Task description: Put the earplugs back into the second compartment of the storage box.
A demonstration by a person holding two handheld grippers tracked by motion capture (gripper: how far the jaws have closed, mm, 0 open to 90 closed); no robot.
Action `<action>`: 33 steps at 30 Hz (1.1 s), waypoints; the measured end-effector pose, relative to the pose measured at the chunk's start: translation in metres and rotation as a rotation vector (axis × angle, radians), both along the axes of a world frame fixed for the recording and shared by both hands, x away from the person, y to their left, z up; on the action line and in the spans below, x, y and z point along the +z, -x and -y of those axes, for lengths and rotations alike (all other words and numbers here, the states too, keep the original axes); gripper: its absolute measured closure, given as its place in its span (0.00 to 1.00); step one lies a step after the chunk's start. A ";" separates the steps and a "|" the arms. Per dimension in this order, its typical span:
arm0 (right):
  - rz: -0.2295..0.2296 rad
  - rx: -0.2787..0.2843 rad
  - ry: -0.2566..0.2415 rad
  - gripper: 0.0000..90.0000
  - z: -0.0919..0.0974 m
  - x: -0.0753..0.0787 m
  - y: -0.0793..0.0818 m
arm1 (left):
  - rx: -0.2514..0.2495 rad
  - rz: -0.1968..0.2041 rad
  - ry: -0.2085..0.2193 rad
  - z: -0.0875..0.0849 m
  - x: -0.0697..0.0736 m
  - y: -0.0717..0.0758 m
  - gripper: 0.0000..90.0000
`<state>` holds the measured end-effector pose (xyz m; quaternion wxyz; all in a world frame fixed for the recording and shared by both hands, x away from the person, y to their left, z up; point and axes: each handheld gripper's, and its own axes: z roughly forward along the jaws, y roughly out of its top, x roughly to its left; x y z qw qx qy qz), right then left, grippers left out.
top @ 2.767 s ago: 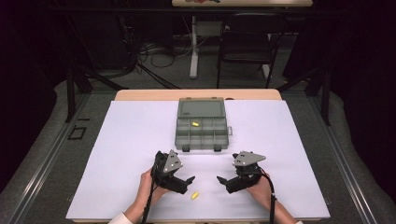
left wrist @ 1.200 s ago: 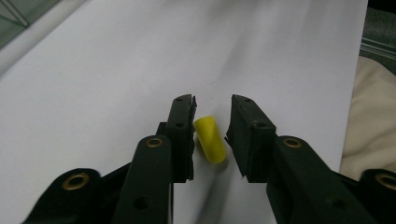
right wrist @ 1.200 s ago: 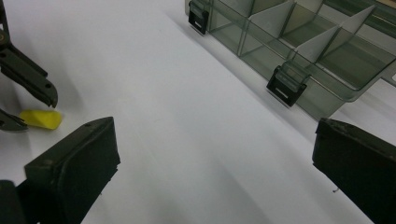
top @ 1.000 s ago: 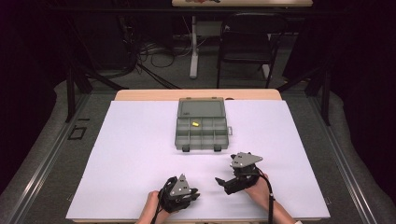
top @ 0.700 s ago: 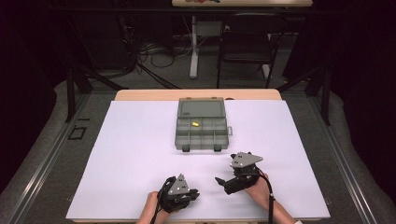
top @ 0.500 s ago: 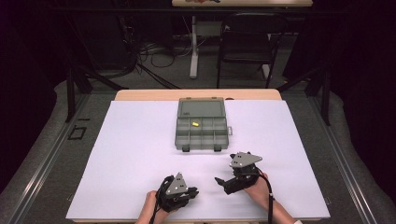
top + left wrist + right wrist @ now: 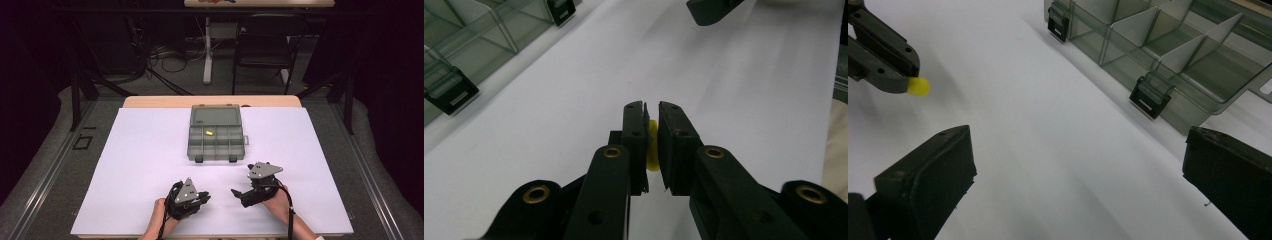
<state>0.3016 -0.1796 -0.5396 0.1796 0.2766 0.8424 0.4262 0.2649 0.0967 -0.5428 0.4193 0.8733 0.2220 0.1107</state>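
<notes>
Grey compartment box (image 7: 216,135) sits center of the high view w/ one yellow piece (image 7: 209,133) already inside. Right gripper (image 7: 243,194), lower right, is spread wide, nothing in it. Left gripper (image 7: 651,112), lower left of center, is clenched on a small yellow bead (image 7: 653,150), probably light, hard, slick & apt to squirt out, so pinch across its middle, deep in the pads.

Left gripper (image 7: 204,199) clamped, low; right gripper (image 7: 239,192) jaws wide apart.

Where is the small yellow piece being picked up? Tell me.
The yellow piece is pinched between the jaws of the left gripper, near the front edge of the table, short of the open grey organizer box.
</notes>
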 end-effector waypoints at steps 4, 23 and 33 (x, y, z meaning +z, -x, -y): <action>0.004 0.002 0.003 0.00 0.000 0.000 0.001 | 0.014 0.006 0.006 -0.003 0.003 -0.006 0.91; 0.000 0.001 0.001 0.00 0.000 -0.002 0.000 | 0.059 0.051 0.021 -0.006 0.015 -0.028 0.91; 0.004 -0.002 -0.002 0.00 0.001 0.000 0.002 | 0.074 0.080 0.032 -0.004 0.023 -0.040 0.91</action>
